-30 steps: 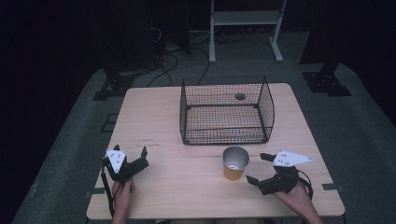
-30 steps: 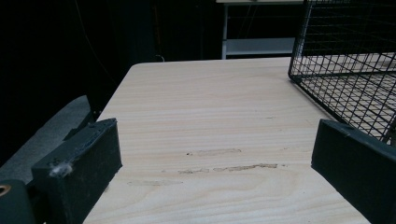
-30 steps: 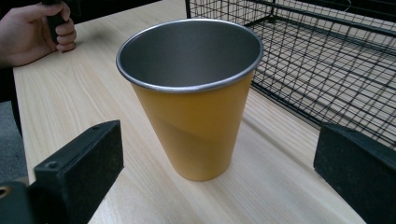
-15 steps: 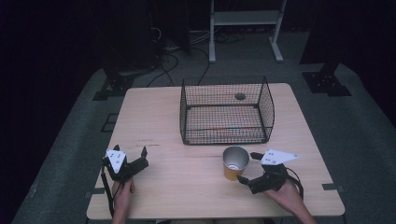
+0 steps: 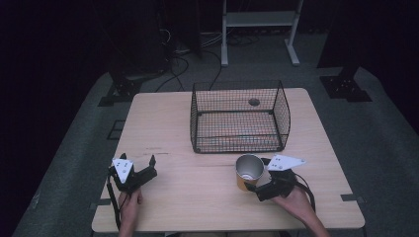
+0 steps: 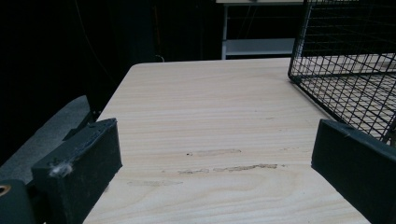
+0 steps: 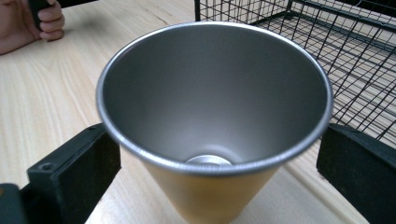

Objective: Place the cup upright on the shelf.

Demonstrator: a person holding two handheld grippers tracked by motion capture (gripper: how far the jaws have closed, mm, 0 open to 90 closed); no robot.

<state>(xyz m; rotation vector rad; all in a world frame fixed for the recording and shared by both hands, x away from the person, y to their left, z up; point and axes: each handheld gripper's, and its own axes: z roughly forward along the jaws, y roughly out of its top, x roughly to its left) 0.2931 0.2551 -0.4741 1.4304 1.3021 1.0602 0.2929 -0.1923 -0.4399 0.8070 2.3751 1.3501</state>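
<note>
With the cup (image 5: 248,170) upright on the table (image 5: 163,123) at lower centre of the high view, just below the wire basket (image 5: 239,117), the right gripper (image 5: 261,178) straddles it, jaws spread either side, not clamped. Left gripper (image 5: 139,167) sits lower left, jaws wide apart, holding nothing.

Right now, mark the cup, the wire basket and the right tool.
cup (image 7: 210,93), right gripper view, on its bare inner wall.
wire basket (image 5: 239,145), high view, on its front mesh wall.
right tool (image 5: 257,180), high view, midway between its fingertips, at the cup's side.
</note>
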